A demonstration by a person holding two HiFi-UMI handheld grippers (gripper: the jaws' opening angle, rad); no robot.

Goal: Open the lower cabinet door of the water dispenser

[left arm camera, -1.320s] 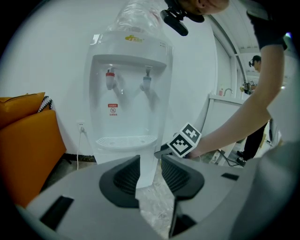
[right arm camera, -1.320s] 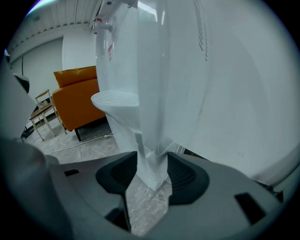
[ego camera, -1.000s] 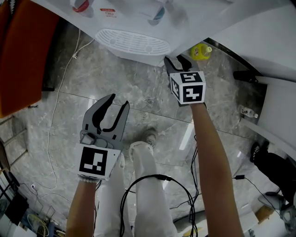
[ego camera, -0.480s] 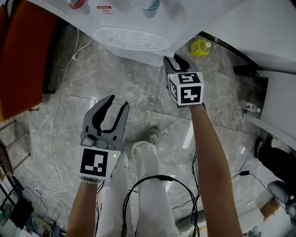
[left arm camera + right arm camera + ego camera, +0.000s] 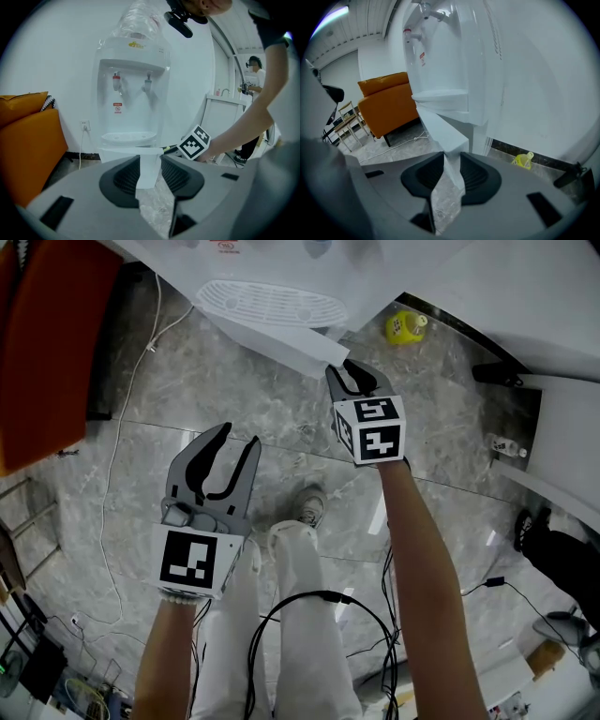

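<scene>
Your right hand-held gripper [image 5: 351,377] has just been narrowing and now pinches the free edge of the lower cabinet door [image 5: 440,125], which stands ajar from the water dispenser [image 5: 133,93] below its drip tray [image 5: 267,304]. Your left hand-held gripper [image 5: 236,439] hangs partly spread and empty, well back from the dispenser. Only its view shows the clear bottle [image 5: 138,21] on top of the dispenser; its contents cannot be made out.

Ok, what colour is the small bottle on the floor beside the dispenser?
The bottle is yellow; the head view shows it best.
</scene>
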